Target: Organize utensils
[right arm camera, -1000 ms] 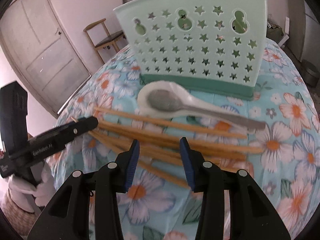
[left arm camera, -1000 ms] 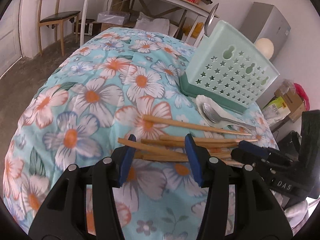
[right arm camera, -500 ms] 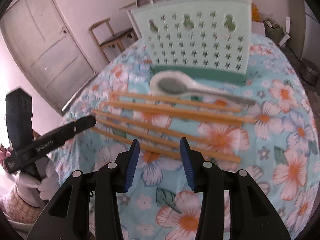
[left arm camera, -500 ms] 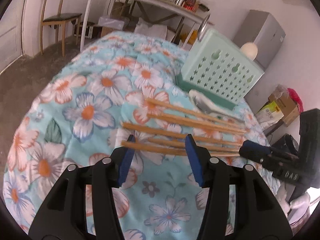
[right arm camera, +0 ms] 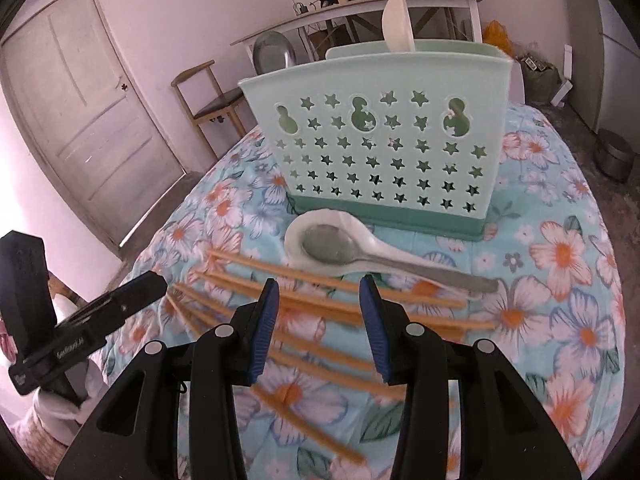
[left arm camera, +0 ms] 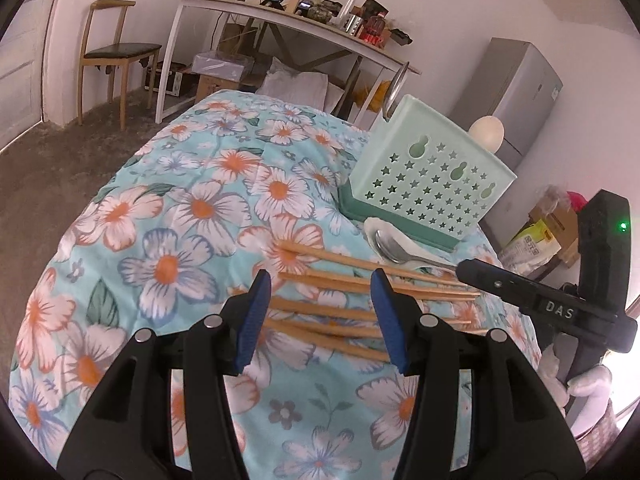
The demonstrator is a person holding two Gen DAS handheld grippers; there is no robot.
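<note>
Left tool tilted down, jaws apart, empty | right tool likewise | chopsticks at frame centre on floral desk | spoons before mint caddy | wooden chair upper left

L gripper: blue-padded fingers apart, nothing clamped btwn them, tilted down. R gripper: same, fingers parted, empty, angled down. From L cam, R gripper sits at 3 o'clock; from R cam, L gripper at 9 o'clock. Pale gloved hand probably under R grip.
</note>
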